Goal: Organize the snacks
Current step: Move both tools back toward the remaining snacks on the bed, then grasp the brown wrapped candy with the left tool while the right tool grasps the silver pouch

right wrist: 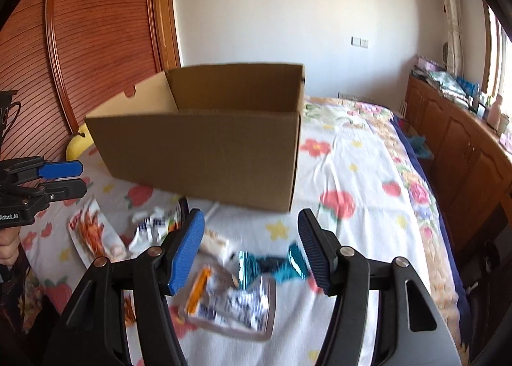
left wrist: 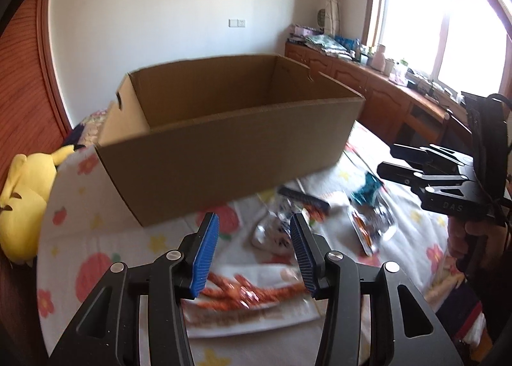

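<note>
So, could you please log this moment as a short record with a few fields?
surface: bed with floral sheet
container: open cardboard box, no snacks visible inside
snacks: several packets loose on the sheet in front of the box, including an orange-printed packet and a teal packet
left gripper: open, holding nothing
right gripper: open, holding nothing
bystander item: yellow plush toy beside the box

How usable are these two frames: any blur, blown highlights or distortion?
Left wrist view: the window is blown out to white, the snack packets on the floral bedsheet are motion-smeared, and the brown cardboard box is soft. Right wrist view: the packets are equally smeared, and the fisheye bends the wooden headboard.
</note>
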Action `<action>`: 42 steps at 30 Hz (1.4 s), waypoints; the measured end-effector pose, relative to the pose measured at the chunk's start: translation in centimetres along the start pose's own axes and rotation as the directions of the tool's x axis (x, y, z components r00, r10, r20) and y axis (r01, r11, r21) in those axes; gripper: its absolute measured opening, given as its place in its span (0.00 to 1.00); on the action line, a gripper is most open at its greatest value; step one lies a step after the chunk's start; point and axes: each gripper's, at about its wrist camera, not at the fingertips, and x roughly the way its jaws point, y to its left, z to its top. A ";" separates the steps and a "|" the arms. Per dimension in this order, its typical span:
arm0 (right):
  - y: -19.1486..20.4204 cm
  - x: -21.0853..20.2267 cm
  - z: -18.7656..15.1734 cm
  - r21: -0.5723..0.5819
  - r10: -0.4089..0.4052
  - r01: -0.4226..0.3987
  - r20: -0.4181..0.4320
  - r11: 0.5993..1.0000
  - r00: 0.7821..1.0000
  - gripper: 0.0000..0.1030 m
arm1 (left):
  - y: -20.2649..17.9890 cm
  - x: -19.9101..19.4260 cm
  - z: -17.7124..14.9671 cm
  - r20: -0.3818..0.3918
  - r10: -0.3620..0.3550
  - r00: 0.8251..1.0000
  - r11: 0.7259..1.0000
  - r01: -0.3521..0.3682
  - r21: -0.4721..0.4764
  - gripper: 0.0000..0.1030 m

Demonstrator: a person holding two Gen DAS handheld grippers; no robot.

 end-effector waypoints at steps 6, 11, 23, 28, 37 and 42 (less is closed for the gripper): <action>-0.1 0.5 -2.4 0.023 0.015 -0.014 -0.053 1.000 0.998 0.63 | -1.5 0.4 -0.5 -0.029 -0.042 0.999 0.999 0.042 0.008 0.47; 0.2 1.0 -3.9 0.034 0.027 -0.024 -0.091 0.999 0.995 0.63 | -2.9 0.8 -1.3 -0.053 -0.085 0.995 0.996 0.087 0.019 0.47; 0.4 2.6 -5.2 0.029 0.025 -0.020 -0.169 0.999 0.985 0.66 | -3.1 2.5 -1.9 -0.081 -0.179 0.980 0.982 0.183 0.042 0.47; 0.8 2.7 -5.3 0.002 0.005 -0.005 -0.164 1.000 0.986 0.72 | -3.4 2.5 -2.2 -0.091 -0.220 0.971 0.973 0.225 0.054 0.47; 0.8 2.6 -5.5 -0.003 0.003 -0.003 -0.155 1.000 0.988 0.72 | -5.3 4.1 -2.6 -0.108 -0.173 0.979 0.976 0.184 0.112 0.47; 0.7 2.5 -5.6 -0.006 0.013 -0.014 -0.153 1.000 0.988 0.72 | -6.2 4.8 -3.4 -0.096 -0.134 0.986 0.977 0.148 0.155 0.42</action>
